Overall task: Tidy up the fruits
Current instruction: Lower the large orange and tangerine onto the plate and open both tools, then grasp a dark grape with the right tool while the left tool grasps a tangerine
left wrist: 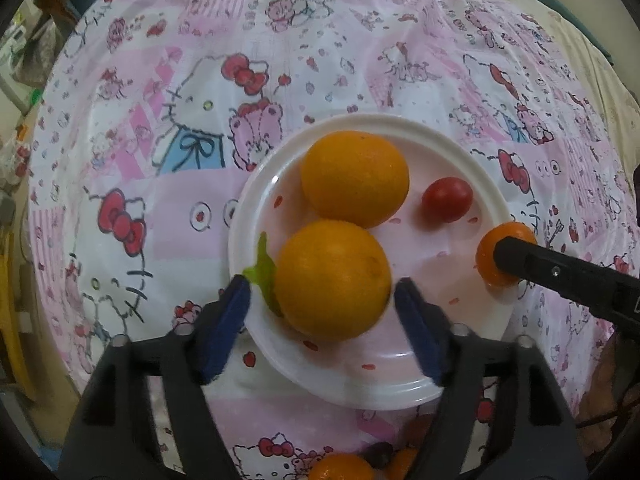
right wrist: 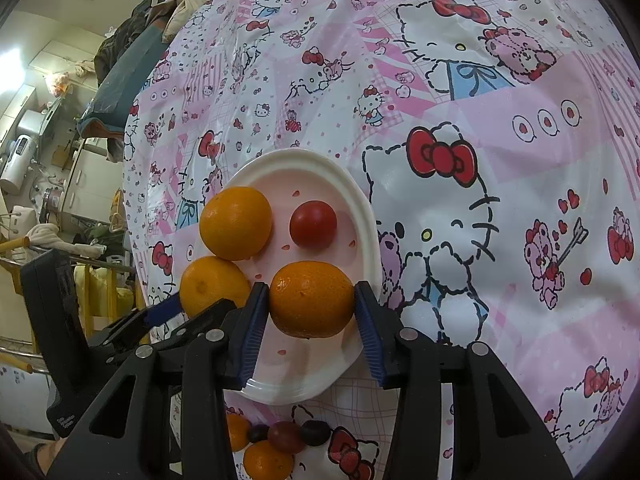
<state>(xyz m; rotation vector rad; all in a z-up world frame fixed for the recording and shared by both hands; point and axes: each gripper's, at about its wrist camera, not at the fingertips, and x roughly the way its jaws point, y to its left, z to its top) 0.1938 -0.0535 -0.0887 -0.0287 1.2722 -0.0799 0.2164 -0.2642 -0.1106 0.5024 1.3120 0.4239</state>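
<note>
A white plate [left wrist: 472, 168] [right wrist: 362, 204] on the Hello Kitty cloth holds two oranges [left wrist: 355, 178] [left wrist: 333, 279] and a red tomato [left wrist: 447, 199] [right wrist: 313, 224]. My left gripper [left wrist: 322, 300] is open, its blue pads on either side of the near orange with a gap on both sides. My right gripper [right wrist: 311, 302] is shut on a third orange [right wrist: 312, 300] just above the plate's near part; it shows in the left wrist view [left wrist: 505, 258] at the plate's right rim.
Loose fruit lies on the cloth in front of the plate: small oranges [right wrist: 267, 460] and dark grapes [right wrist: 286, 436]. The table edge runs along the left, with room clutter beyond.
</note>
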